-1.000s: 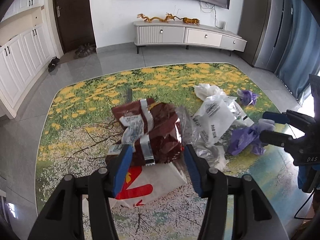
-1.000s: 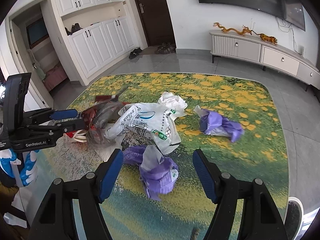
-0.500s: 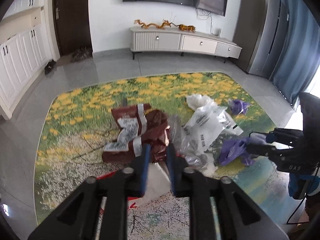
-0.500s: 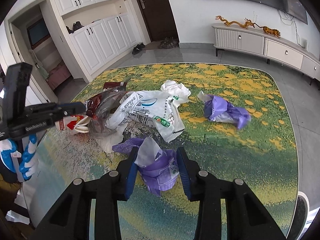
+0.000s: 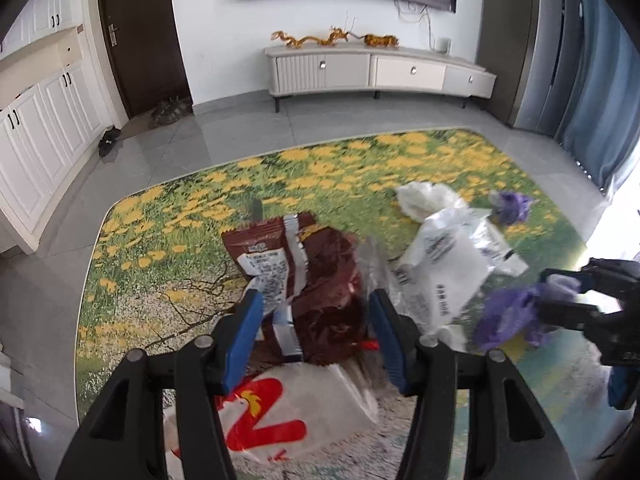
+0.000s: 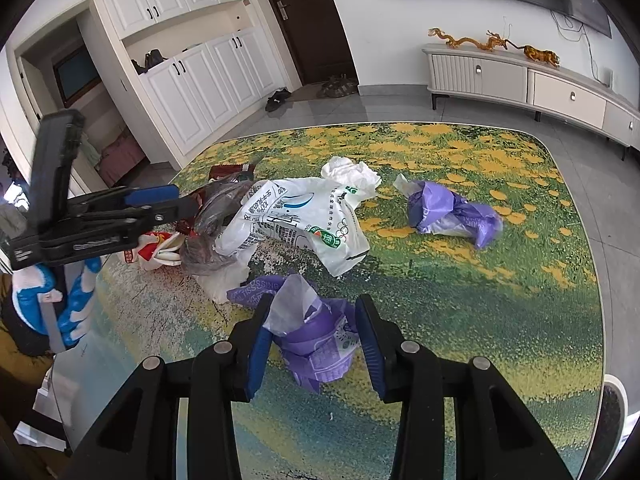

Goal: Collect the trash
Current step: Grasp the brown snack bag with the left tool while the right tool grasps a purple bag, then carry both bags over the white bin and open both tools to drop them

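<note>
Trash lies on a table with a flower-field print (image 5: 168, 264). My left gripper (image 5: 316, 320) is shut on a dark red snack wrapper (image 5: 320, 276); its pads press both sides. A white bag with a red logo (image 5: 264, 412) lies under it. My right gripper (image 6: 316, 328) is shut on a crumpled purple wrapper (image 6: 316, 340), which also shows in the left wrist view (image 5: 508, 316). A large white printed bag (image 6: 304, 216) lies in the middle, with a clear bag (image 6: 216, 216) beside it. A second purple wrapper (image 6: 452, 212) lies farther right.
A crumpled white tissue (image 6: 352, 172) lies behind the white bag. The table's edge (image 6: 604, 320) is close on the right. Beyond stand a TV cabinet (image 5: 376, 72), white cupboards (image 6: 192, 92) and a dark door (image 5: 140, 40).
The left gripper closed narrowly, then spread again around the red wrapper and rose a little. The right gripper closed from wide open onto the purple wrapper.
</note>
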